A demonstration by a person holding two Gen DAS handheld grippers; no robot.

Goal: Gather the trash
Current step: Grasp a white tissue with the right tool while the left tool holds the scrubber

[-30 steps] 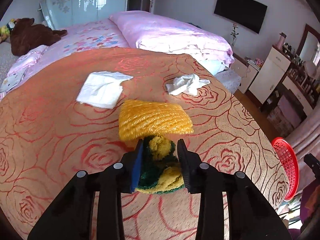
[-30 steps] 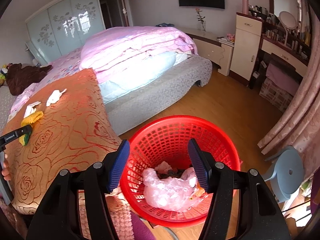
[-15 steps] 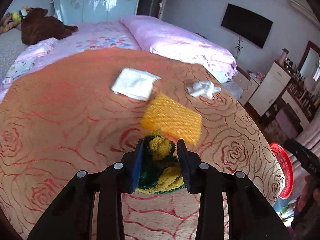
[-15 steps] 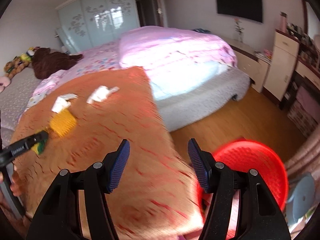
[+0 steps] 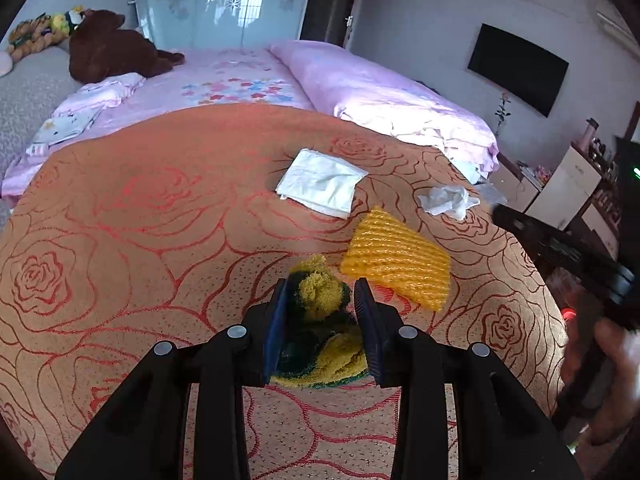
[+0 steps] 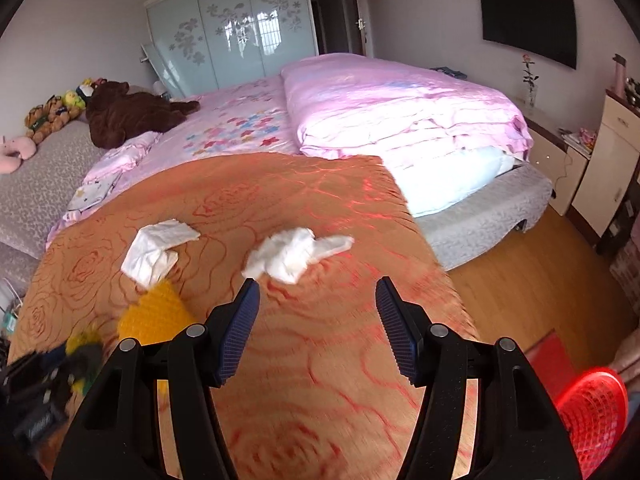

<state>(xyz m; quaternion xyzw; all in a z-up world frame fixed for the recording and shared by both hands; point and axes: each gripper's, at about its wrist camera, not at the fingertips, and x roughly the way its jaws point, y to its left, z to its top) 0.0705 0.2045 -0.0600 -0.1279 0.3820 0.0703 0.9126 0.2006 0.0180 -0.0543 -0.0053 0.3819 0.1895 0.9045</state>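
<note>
My left gripper (image 5: 320, 312) is shut on a yellow and green sponge (image 5: 318, 300), held above the orange rose-patterned blanket (image 5: 160, 240). A yellow foam net (image 5: 394, 262) lies just right of it, a folded white tissue (image 5: 322, 182) beyond, and a crumpled white tissue (image 5: 448, 200) at the right. My right gripper (image 6: 318, 320) is open and empty over the blanket, with the crumpled tissue (image 6: 294, 254) just ahead of it. The folded tissue (image 6: 154, 250) and the foam net (image 6: 154, 314) lie to its left. The red trash basket (image 6: 590, 408) is at the lower right on the floor.
A pink duvet (image 6: 400, 104) and a brown teddy bear (image 6: 128, 114) lie on the bed behind the blanket. A white cabinet (image 6: 604, 160) stands at the right by the wooden floor (image 6: 520, 280). The left gripper shows at the lower left of the right wrist view (image 6: 48, 372).
My right gripper swung left, away from the red basket and over the blanket, toward the crumpled tissue. My left gripper, still holding the sponge, turned left, so the foam net shifted right in its view.
</note>
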